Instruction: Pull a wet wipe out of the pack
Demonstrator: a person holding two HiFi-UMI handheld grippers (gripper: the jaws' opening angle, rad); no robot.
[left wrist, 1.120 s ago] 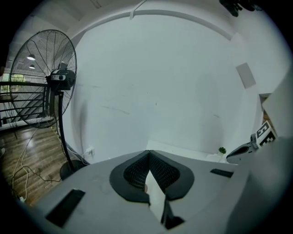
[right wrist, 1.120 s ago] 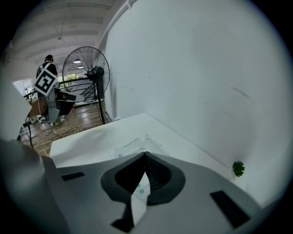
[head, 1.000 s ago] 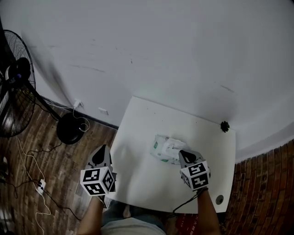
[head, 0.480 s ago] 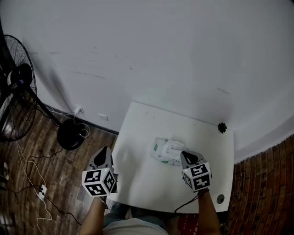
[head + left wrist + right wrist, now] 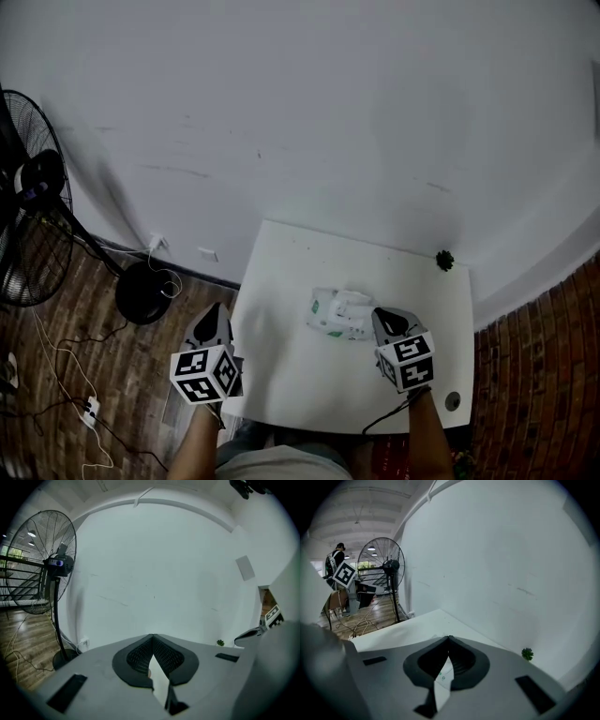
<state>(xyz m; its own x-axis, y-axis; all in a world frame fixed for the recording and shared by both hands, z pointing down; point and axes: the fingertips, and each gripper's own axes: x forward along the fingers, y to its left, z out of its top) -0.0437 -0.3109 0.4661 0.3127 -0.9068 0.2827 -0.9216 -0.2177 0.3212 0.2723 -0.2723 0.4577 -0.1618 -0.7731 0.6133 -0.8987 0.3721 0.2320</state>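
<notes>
**Head view.** The wet wipe pack (image 5: 330, 315) lies flat near the middle of the white table (image 5: 281, 272). A raised wipe tuft (image 5: 352, 301) stands at its top opening. The right gripper (image 5: 382, 320) sits at the pack's right edge, tips pointing toward the tuft. The left gripper (image 5: 214, 319) hangs at the table's left edge, well apart from the pack. A small plant (image 5: 444, 261) stands at the far right corner of the table. A pedestal fan (image 5: 28, 187) stands on the floor to the left.

**Left gripper view.** The jaws are pressed together at the tips with nothing between them. Only bare table shows through the slot below the tips.

**Right gripper view.** The jaws likewise meet at the tips, with nothing visibly pinched. White film with green print shows through the slot beneath them, so this gripper is directly over the pack.

**Procedure (judgement).** The step in hand appears to be the approach to the tuft.
1. Spread the right jaws and lower them astride the tuft.
2. Close on the loose fold only, not on the film.
3. Bring the left gripper across and press down the pack's left end; otherwise the light pack will probably lift with the wipe.
4. Draw the wipe upward steadily
</notes>
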